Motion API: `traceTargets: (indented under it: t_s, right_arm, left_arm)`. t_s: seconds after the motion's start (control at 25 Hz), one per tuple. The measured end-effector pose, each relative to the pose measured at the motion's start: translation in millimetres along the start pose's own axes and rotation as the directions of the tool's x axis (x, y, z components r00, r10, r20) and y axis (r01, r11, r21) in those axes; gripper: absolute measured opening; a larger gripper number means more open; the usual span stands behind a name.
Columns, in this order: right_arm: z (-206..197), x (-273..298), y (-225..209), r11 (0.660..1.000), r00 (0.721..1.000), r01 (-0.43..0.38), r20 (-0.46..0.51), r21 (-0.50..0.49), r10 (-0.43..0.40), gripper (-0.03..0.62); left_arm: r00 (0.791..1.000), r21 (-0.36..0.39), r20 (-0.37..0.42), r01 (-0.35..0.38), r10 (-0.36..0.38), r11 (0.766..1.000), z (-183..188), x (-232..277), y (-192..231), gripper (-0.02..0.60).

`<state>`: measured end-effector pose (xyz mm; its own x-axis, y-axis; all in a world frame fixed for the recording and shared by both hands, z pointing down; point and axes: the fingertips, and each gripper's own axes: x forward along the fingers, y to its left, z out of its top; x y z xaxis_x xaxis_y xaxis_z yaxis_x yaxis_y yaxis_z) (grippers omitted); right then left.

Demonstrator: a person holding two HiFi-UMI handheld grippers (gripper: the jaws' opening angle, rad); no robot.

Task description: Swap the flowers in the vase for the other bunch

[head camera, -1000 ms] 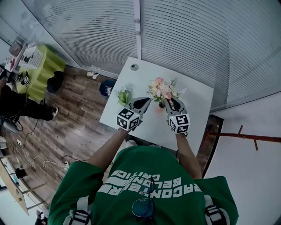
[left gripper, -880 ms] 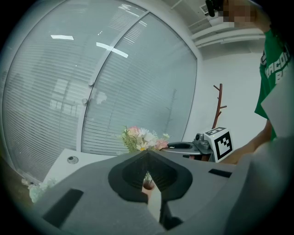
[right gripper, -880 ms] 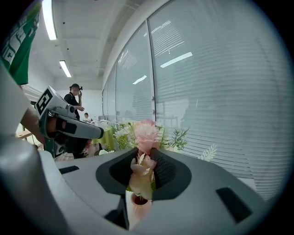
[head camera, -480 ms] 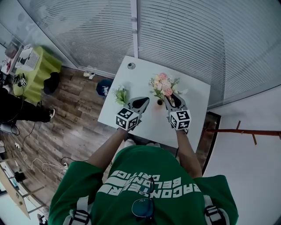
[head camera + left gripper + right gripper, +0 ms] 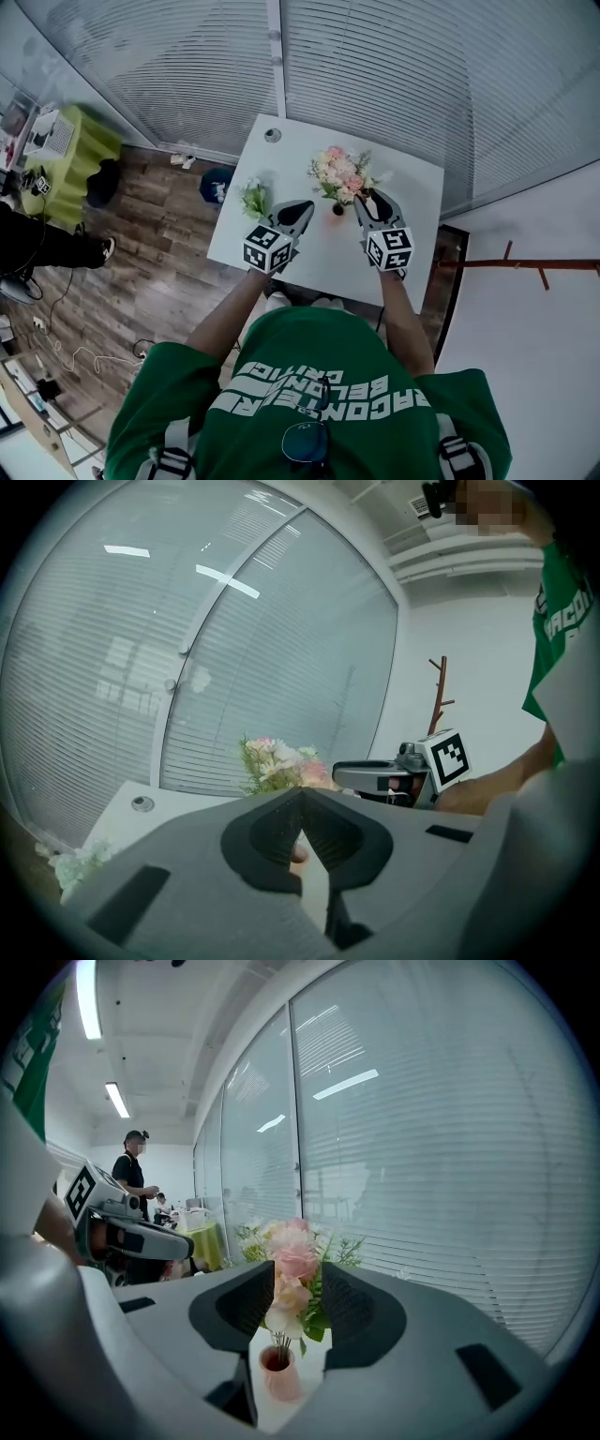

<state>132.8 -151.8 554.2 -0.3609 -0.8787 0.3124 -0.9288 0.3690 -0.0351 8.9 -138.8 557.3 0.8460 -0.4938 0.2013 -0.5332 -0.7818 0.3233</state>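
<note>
A bunch of pink and cream flowers (image 5: 339, 172) stands in a small pink vase (image 5: 337, 208) on the white table (image 5: 412, 187). A second bunch, white and green (image 5: 253, 197), lies near the table's left edge. My right gripper (image 5: 367, 199) sits just right of the vase. Its jaws are opening; the flowers (image 5: 292, 1265) and vase (image 5: 279, 1372) show through the gap, and the pads press on nothing. My left gripper (image 5: 305, 206) is shut and empty, just left of the vase, with the white bunch (image 5: 75, 862) off to its left.
A round cable hole (image 5: 272, 135) marks the table's far left corner. Glass walls with blinds run behind the table. A wooden coat rack (image 5: 525, 267) stands to the right. On the floor at left are a blue object (image 5: 214, 183) and a green-covered table (image 5: 70, 155).
The head view has shifted a little. Both grippers stay beside the vase, and the right gripper's jaws look slightly wider apart.
</note>
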Motion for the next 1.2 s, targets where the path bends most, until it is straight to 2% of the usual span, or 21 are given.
traceTargets:
  t_s: [0.28,0.64,0.96,1.2]
  right_arm:
    - [7,-19,-3,0.999,0.998,0.05,0.023,0.012,-0.051,0.141]
    - [-1,-45,3,0.988,0.989,0.146,-0.004,0.051,-0.146,0.14]
    - [-17,-68,29,0.972,0.975,0.224,-0.018,0.077,-0.223,0.034]
    - [-35,-79,49,0.964,0.966,0.258,-0.052,0.068,-0.255,0.012]
  left_arm:
    - [0.999,0.007,-0.002,0.039,-0.039,0.999,-1,2,-4,0.008]
    - [0.993,0.023,-0.024,0.116,-0.116,0.993,2,-5,-10,0.008]
    - [0.979,0.04,-0.046,0.2,-0.198,0.979,-2,-18,-14,0.008]
    - [0.966,0.046,-0.069,0.254,-0.25,0.966,-11,-23,-14,0.008]
